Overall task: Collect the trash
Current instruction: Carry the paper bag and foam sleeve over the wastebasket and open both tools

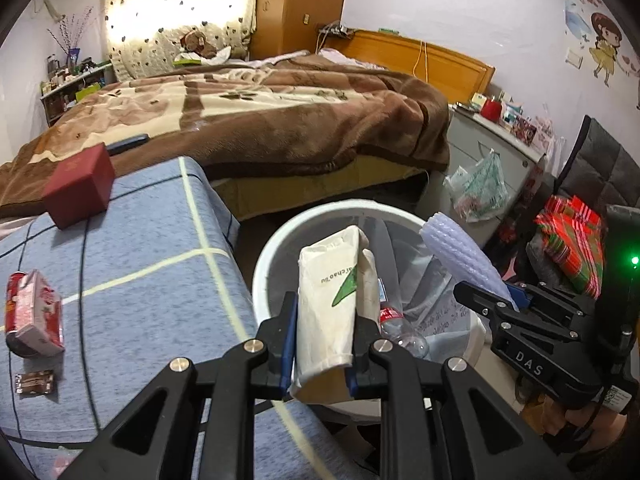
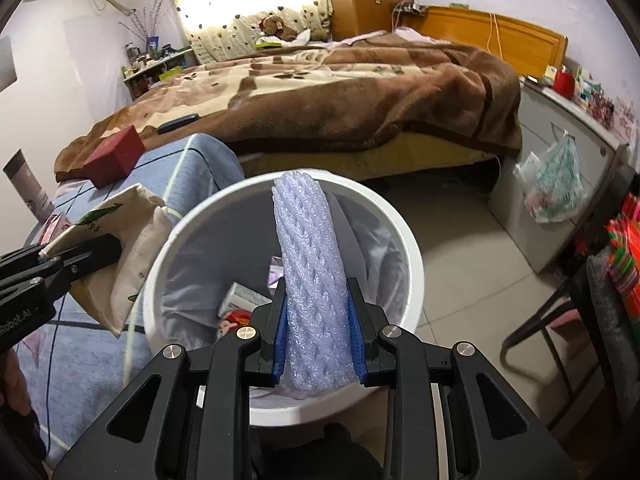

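My left gripper point(image 1: 323, 334) is shut on a crumpled white paper bag point(image 1: 330, 304) with a green mark, held over the near rim of the white trash bin point(image 1: 264, 256). My right gripper point(image 2: 318, 330) is shut on a pale lilac foam net sleeve point(image 2: 310, 276), which stands upright above the bin point(image 2: 412, 264). In the right wrist view the left gripper point(image 2: 96, 252) and its paper bag point(image 2: 132, 240) hang at the bin's left edge. In the left wrist view the right gripper point(image 1: 496, 300) with the foam sleeve point(image 1: 460, 256) is at the bin's right side. A clear bottle point(image 1: 400, 328) and packets lie inside the lined bin.
A blue checked bedspread point(image 1: 140, 264) on the left carries a red box point(image 1: 80, 186), a red can with a pink carton point(image 1: 34, 314) and a small brown wrapper point(image 1: 34, 384). Behind is a bed with a brown blanket point(image 1: 280, 116). A plastic bag point(image 1: 480, 188) hangs on a grey cabinet; a chair point(image 2: 560, 312) stands right.
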{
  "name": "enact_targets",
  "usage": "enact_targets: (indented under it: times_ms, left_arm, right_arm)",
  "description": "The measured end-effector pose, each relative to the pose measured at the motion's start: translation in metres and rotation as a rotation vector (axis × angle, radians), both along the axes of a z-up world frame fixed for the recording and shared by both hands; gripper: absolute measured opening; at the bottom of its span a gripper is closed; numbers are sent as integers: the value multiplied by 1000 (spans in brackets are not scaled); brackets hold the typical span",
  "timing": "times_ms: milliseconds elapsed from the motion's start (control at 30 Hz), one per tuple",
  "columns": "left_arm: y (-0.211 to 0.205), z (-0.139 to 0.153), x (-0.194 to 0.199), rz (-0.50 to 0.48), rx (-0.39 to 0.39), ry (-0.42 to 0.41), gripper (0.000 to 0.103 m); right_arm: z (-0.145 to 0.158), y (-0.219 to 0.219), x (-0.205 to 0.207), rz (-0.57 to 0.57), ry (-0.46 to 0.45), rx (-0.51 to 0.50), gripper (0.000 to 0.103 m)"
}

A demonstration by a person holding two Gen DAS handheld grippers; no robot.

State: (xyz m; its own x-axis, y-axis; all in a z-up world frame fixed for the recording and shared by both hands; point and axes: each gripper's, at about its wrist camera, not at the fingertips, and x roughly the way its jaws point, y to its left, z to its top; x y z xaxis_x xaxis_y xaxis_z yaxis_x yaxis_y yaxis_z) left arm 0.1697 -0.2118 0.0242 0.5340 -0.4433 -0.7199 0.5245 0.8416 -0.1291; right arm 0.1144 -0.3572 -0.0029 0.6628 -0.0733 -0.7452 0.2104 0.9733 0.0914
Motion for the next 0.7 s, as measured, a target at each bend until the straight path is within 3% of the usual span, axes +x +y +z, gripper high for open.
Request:
enact_targets:
  times_ms: [433, 567, 600, 633, 700]
  left_arm:
    - [-24, -18, 7, -12, 29, 42, 21]
    - [-25, -19, 9, -7, 34, 48, 23]
    - [-25, -20, 10, -4, 33, 51, 33]
    - [-24, -20, 10, 2, 34, 51, 53]
    - [-22, -19, 10, 1, 25, 47, 62]
  right_arm:
    - [-15, -18, 2, -7, 54, 19, 28]
    - [-15, -21, 3, -21, 54, 17, 34]
    - [-16, -21, 4, -27, 58, 16, 36]
    - [-16, -22, 4, -30, 61, 18, 42]
    - [-16, -22, 3, -28, 58, 21, 55]
